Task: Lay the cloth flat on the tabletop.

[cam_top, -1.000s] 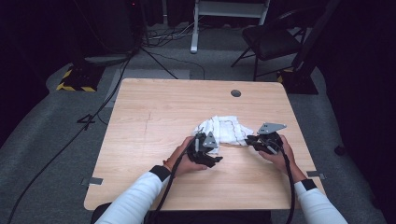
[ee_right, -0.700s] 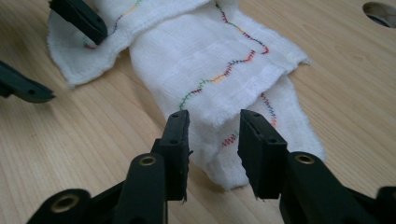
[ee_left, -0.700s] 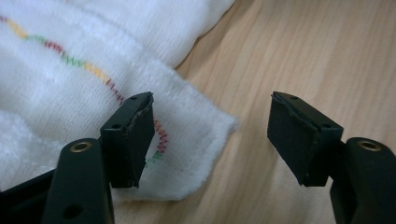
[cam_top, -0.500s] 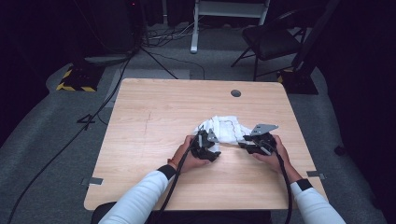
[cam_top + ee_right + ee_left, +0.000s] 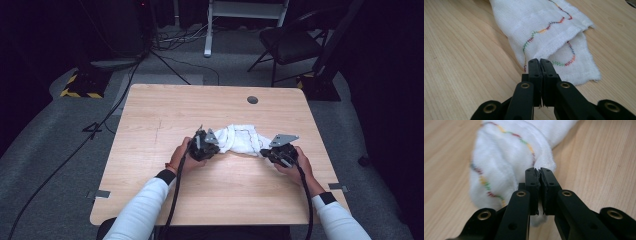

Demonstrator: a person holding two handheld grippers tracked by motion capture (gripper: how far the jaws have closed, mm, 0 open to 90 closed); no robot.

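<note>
White cloth pinched by both hand-held grippers on table.

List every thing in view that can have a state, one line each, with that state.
White cloth: bunched, stretched between the two grippers, lying on the table.
Left gripper: jaws have just been closing, shut on an edge of the cloth.
Right gripper: jaws have just been closing, shut on a corner of the cloth.
Table: level, bearing the cloth.
Chair: upright, unoccupied, beyond the table.
</note>
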